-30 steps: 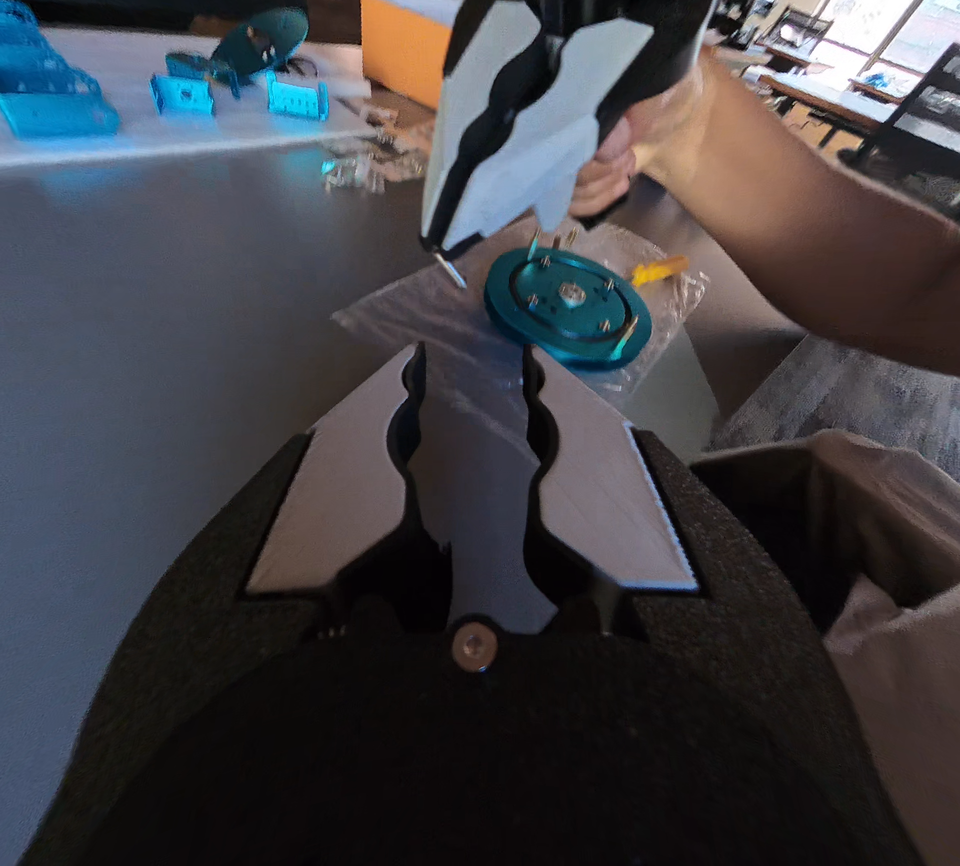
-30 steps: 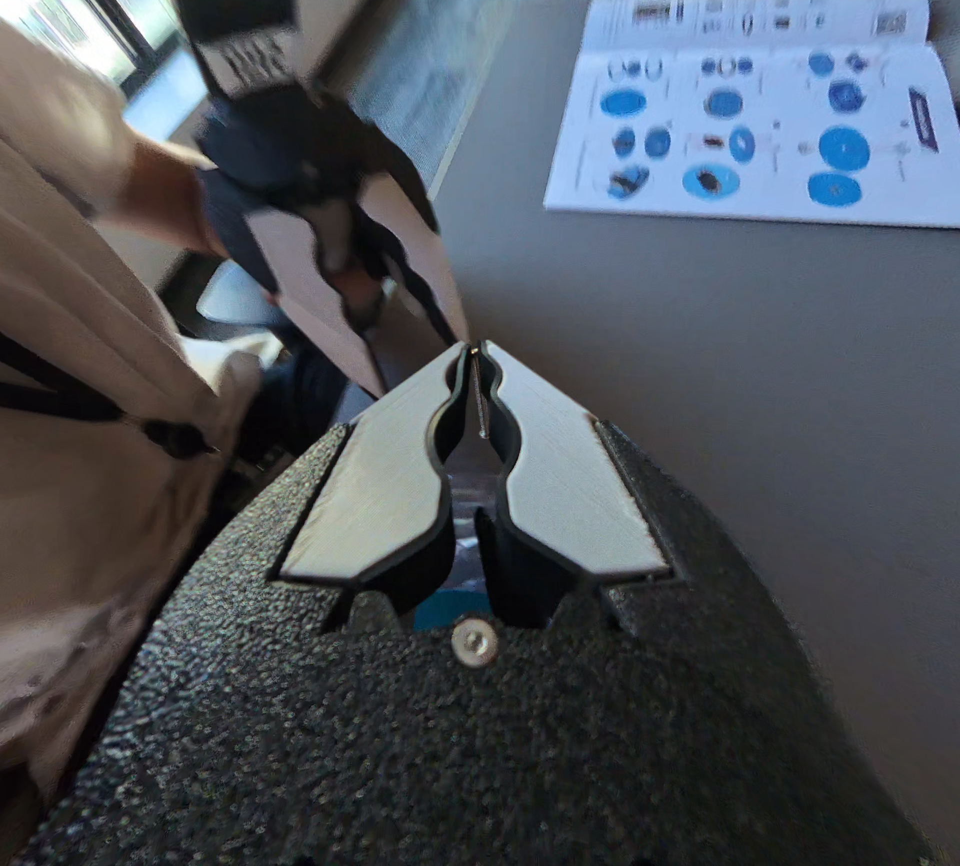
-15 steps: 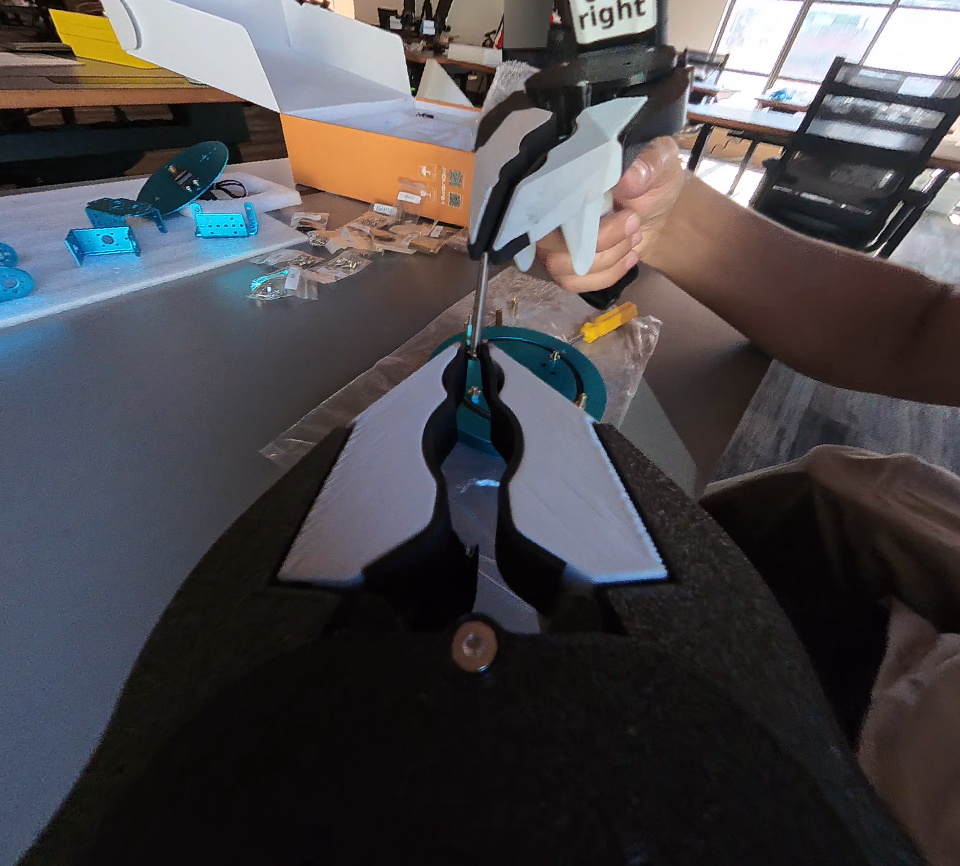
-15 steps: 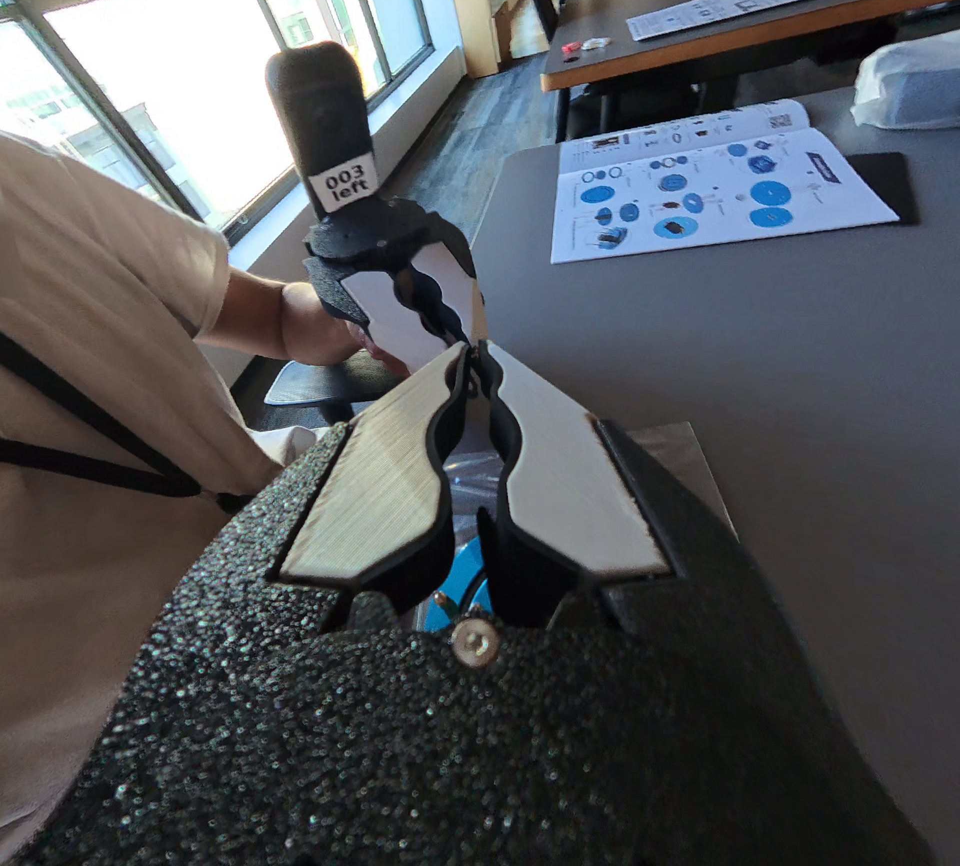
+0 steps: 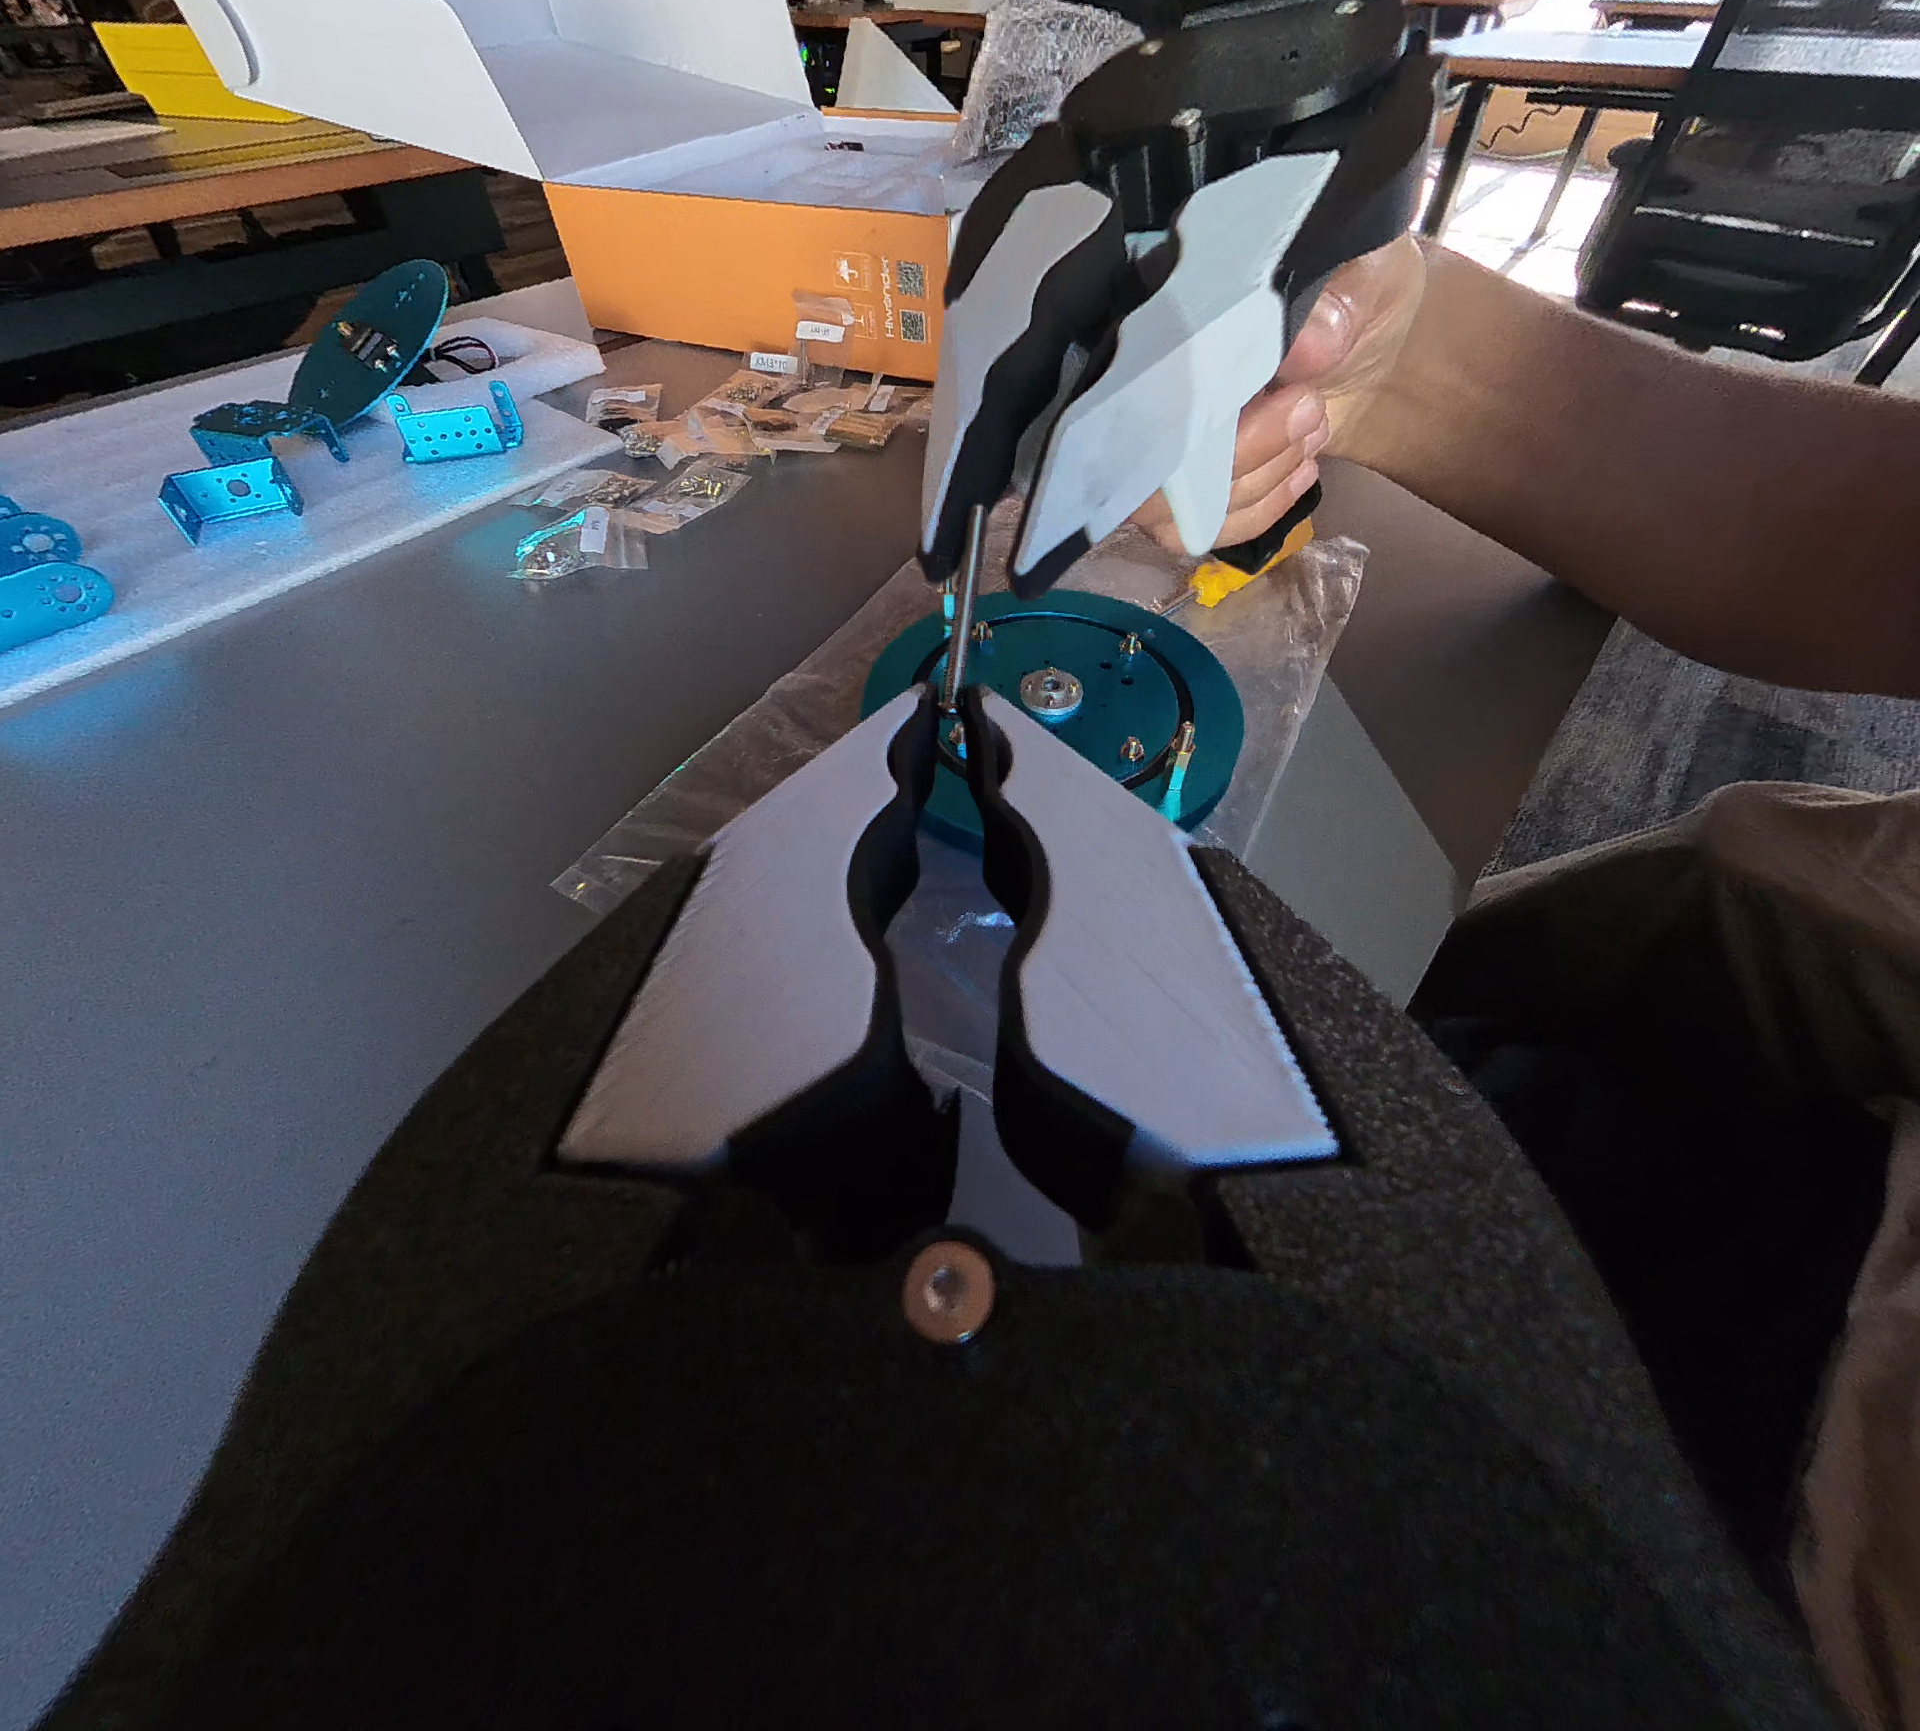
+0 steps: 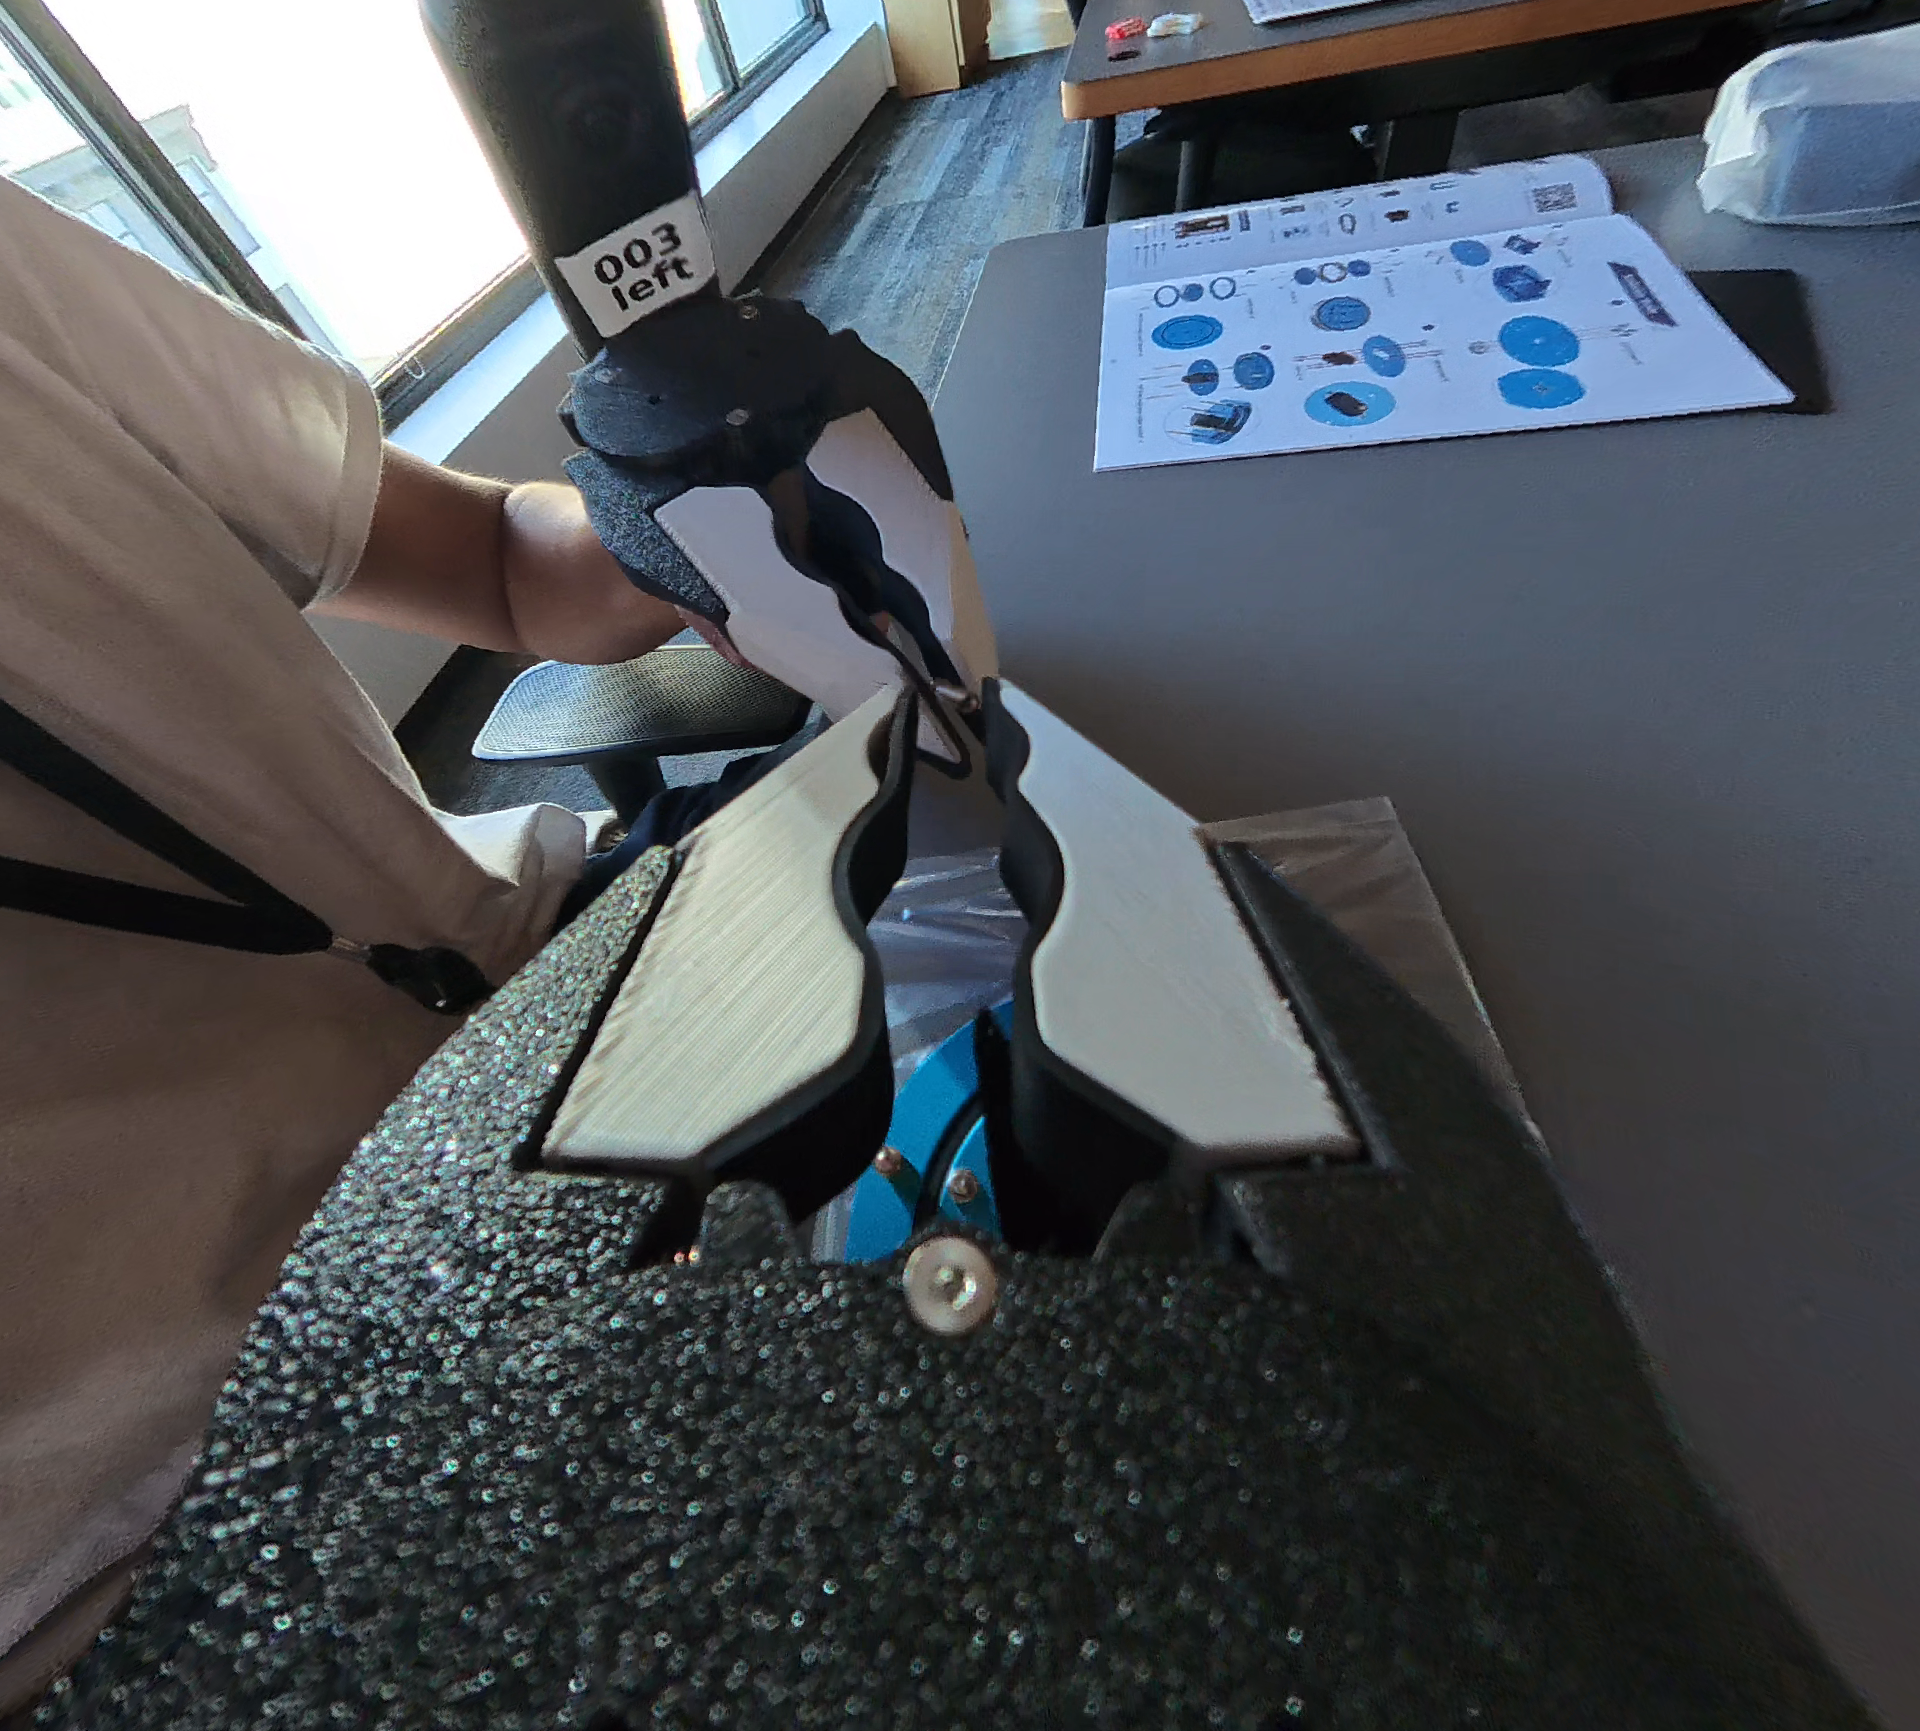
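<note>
My left gripper (image 5: 953, 700) is shut on the lower end of a thin metal rod (image 5: 964, 611), which stands nearly upright. My right gripper (image 5: 982, 564) hangs over the rod's upper end; in the right wrist view (image 6: 948, 699) its jaws stand a little apart around the rod's tip. Just beyond, a teal metal disc (image 5: 1081, 653) with brass standoffs and a silver hub lies on a clear plastic bag (image 5: 769, 746). The disc also shows between my right fingers (image 6: 925, 1131).
A yellow-handled screwdriver (image 5: 1216, 582) lies behind the disc. An open orange and white box (image 5: 727, 268), small bags of screws (image 5: 665, 476) and blue brackets on a white foam sheet (image 5: 312, 518) sit farther left. An open picture manual (image 6: 1403, 331) lies on the grey table (image 6: 1455, 694). Both grippers' tips are close together, under 4 cm apart.
My left gripper has closed on the rod that the right gripper was holding. The right gripper's jaws have parted slightly, and both views have steadied and lifted.
</note>
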